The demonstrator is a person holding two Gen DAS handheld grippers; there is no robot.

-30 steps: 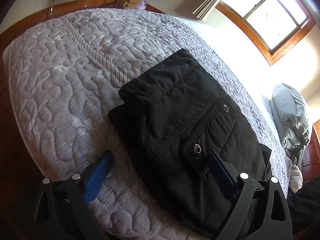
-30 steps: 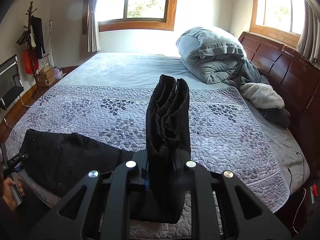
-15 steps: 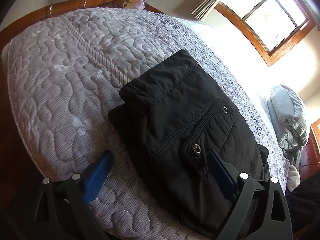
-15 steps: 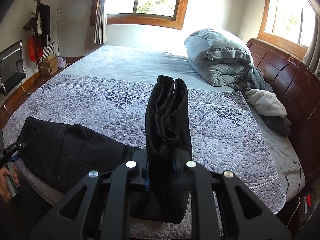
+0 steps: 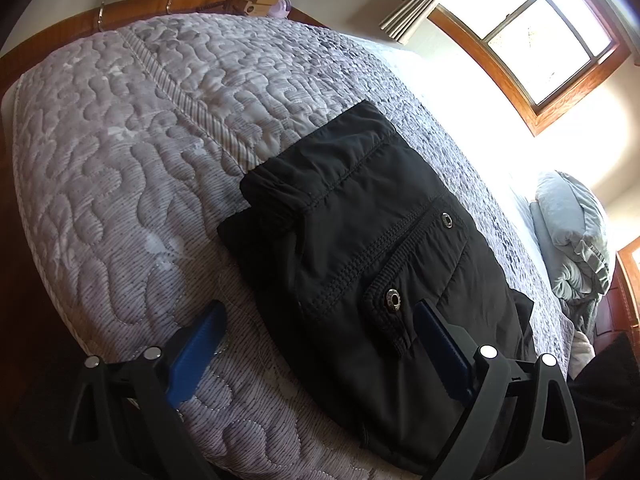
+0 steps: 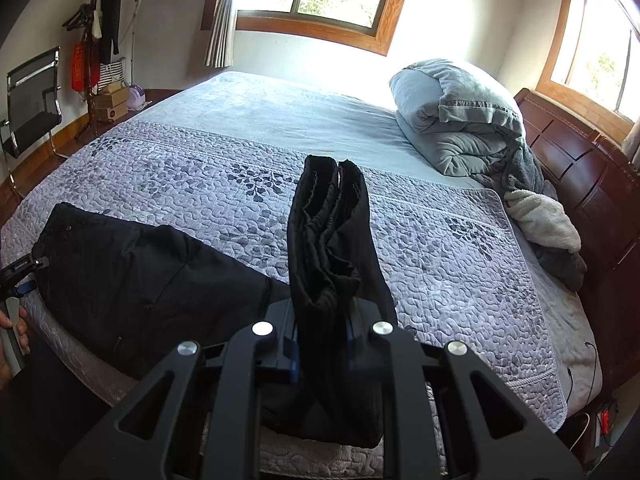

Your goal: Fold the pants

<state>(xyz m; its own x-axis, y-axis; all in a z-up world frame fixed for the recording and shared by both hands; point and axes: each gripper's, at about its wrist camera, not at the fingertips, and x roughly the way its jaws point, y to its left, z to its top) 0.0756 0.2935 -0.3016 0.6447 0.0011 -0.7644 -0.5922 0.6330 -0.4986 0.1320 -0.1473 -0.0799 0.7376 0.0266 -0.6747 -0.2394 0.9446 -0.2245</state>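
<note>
One garment: black pants (image 6: 132,276), flat near the front edge of the quilted bed (image 6: 440,264).
Long axis: in the right wrist view, body runs from 9 o'clock toward centre; leg ends (image 6: 332,248) stand up toward 12.
Look: matte black, stitched seams, pocket flap with metal snaps (image 5: 394,300).
Right gripper (image 6: 320,344): clamped on the bunched leg ends.
Left gripper (image 5: 316,340): fingers spread wide, the right-hand one over the pocket area; contact unclear.
</note>
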